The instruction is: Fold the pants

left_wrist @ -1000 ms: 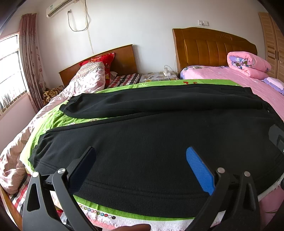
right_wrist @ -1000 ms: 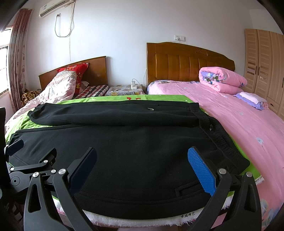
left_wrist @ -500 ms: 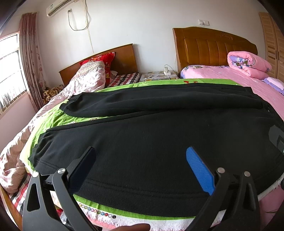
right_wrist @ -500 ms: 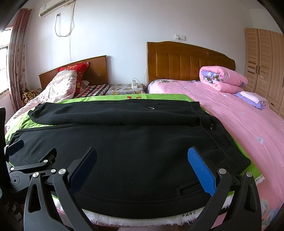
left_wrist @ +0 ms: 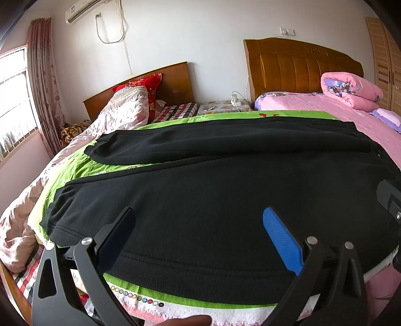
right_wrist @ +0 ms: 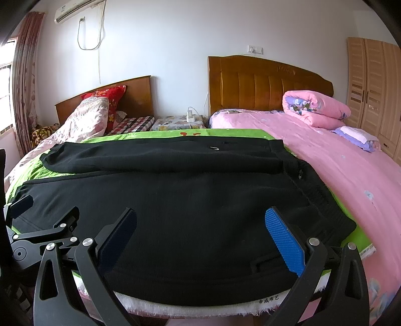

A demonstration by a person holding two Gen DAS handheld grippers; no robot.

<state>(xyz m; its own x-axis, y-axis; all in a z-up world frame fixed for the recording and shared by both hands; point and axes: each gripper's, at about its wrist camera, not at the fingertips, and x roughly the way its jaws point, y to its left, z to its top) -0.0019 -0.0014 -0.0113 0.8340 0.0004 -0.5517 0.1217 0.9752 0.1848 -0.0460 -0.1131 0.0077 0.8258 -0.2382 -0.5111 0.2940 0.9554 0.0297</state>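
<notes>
Barely started: black pants are lying spread on the green sheet ahead of both jaws, unfolded. Left gripper and right gripper are being held wide, gripping nothing. All folding is remaining.

You are in a home bedroom: two beds with wooden headboards stand side by side, one under a pink sheet with a rolled quilt, beside a wardrobe, a curtained window and a wall air conditioner.
</notes>
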